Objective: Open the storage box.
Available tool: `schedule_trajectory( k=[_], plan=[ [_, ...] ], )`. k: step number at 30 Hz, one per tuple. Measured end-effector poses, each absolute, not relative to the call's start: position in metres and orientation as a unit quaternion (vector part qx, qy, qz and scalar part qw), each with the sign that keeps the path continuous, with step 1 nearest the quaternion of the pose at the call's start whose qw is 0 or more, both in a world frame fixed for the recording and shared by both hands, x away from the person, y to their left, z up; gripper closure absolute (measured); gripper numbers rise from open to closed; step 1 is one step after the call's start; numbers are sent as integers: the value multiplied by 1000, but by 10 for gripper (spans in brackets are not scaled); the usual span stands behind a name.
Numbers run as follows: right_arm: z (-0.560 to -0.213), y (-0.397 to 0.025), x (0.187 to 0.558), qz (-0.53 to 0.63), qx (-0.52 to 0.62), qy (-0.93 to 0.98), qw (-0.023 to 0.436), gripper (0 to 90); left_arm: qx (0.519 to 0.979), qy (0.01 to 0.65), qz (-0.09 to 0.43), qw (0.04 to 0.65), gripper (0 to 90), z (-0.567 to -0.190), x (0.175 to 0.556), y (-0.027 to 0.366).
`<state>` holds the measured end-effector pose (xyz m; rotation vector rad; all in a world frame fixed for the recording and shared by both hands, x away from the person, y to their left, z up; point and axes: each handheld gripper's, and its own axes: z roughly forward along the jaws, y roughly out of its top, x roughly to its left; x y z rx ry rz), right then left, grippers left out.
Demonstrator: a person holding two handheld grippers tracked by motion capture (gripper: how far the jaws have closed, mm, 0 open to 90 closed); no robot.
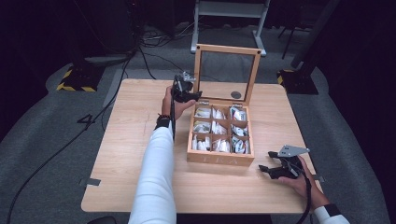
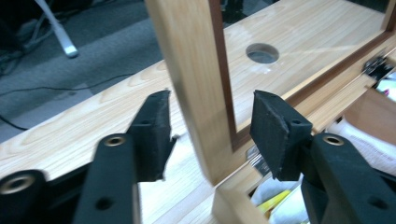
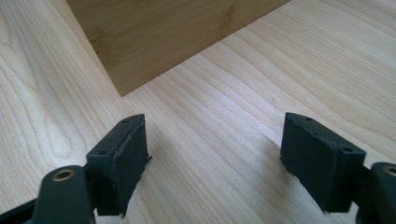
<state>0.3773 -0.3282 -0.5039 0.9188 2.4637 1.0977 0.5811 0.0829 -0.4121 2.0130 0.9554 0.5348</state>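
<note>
The left gripper [image 2: 210, 126] is reaching with its black pads [image 2: 156, 133] spread apart on either side of the left upright of the lid frame [image 2: 194, 88], neither pad touching the wood, as a person works at a tea box [image 1: 221, 161] on a pale wooden table [image 1: 130, 140]. In the high view the same left gripper [image 1: 195, 95] is sitting at the lower left corner of the raised lid [image 1: 201, 70], a glass-paned wooden frame standing upright at the back of the box. Through the pane, the left gripper view is showing a round cable hole [image 2: 262, 52] in the tabletop and a metal hinge [image 2: 377, 66] at the box's rear edge. The right gripper [image 3: 215, 161] is resting low over the table near the box's front right corner [image 3: 140, 51], its pads [image 3: 123, 158] wide apart and holding nothing; in the high view the right gripper [image 1: 265, 169] is lying just right of the box and apart from it. The box is standing at the middle of the table, its nine compartments packed with tea sachets [image 1: 218, 127], and its front panel is bearing the faint letters "TEA".
</note>
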Motion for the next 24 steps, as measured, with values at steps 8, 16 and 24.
schedule_trajectory(
  k=[8,16,24],
  plan=[
    [-504,-328,377,381,319,855,145,233,809,370,220,401,360,-401,563,101],
    [-504,-328,377,380,323,855,146,228,826,344,234,381,273,-388,533,115],
    [-504,-328,377,376,331,852,150,207,834,320,247,377,242,-382,502,127]
  ],
)
